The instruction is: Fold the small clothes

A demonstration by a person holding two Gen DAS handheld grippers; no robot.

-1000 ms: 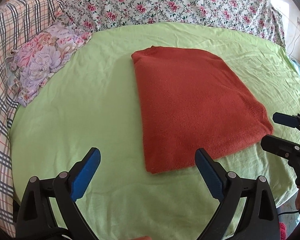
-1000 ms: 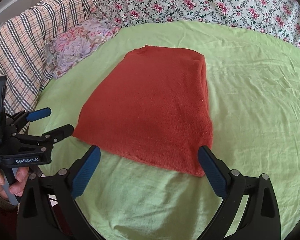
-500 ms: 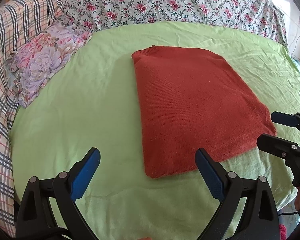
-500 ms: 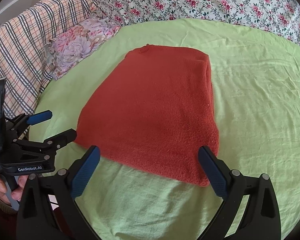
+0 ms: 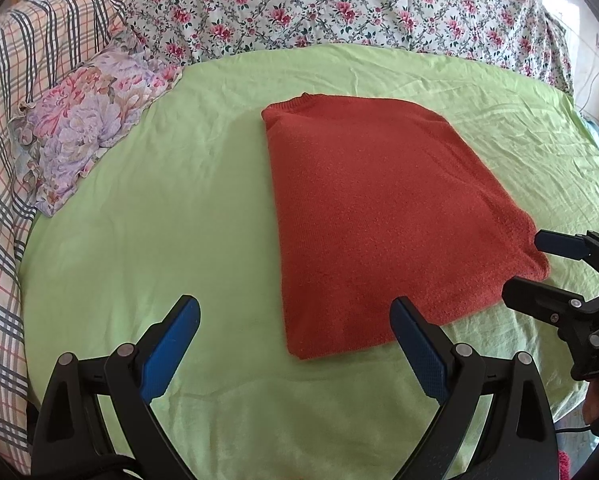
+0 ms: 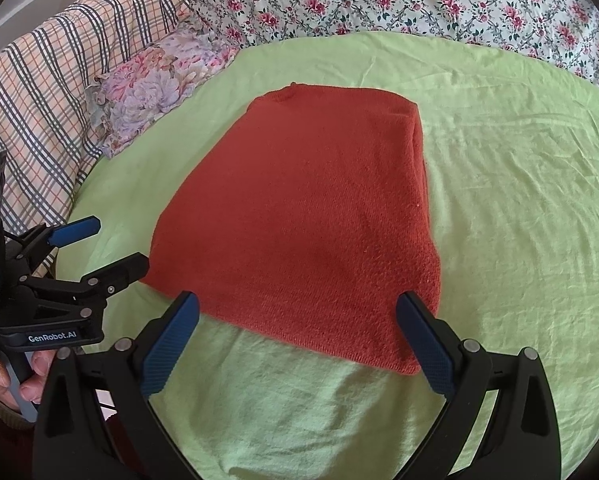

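**Folded red sweater on the green sheet, both grippers open and empty**

A rust-red knitted sweater [image 5: 383,216] lies folded into a flat, nearly rectangular packet on a light green bed sheet [image 5: 159,208]. It rests around the middle of the sheet, with its neck end toward the far edge, where the flowered quilt begins, and its wide end toward the near edge. In the right wrist view the right side of the packet shows a thick fold of several layers, and the top surface looks smooth.

The left gripper [image 5: 295,332] is just above the near part of the sheet. Its two fingers with blue pads [image 5: 171,344] stand wide apart and hold nothing. The near left corner of the sweater lies between them, but the pictures do not show any contact with the cloth. In the right wrist view this gripper [image 6: 107,244] is seen from the side, just beside the near left corner of the sweater, and a hand [image 6: 7,380] holds its handle.

The right gripper [image 6: 297,332] is also spread wide and empty. Its fingers frame the near edge of the sweater, and the right finger covers the near right corner. In the left wrist view it [image 5: 527,264] is just beside that same corner.

A white quilt with pink roses [image 5: 339,4] lies along the far edge of the sheet. A lilac flowered pillow [image 5: 83,128] and a checked blanket [image 5: 19,80] are at the far left corner.
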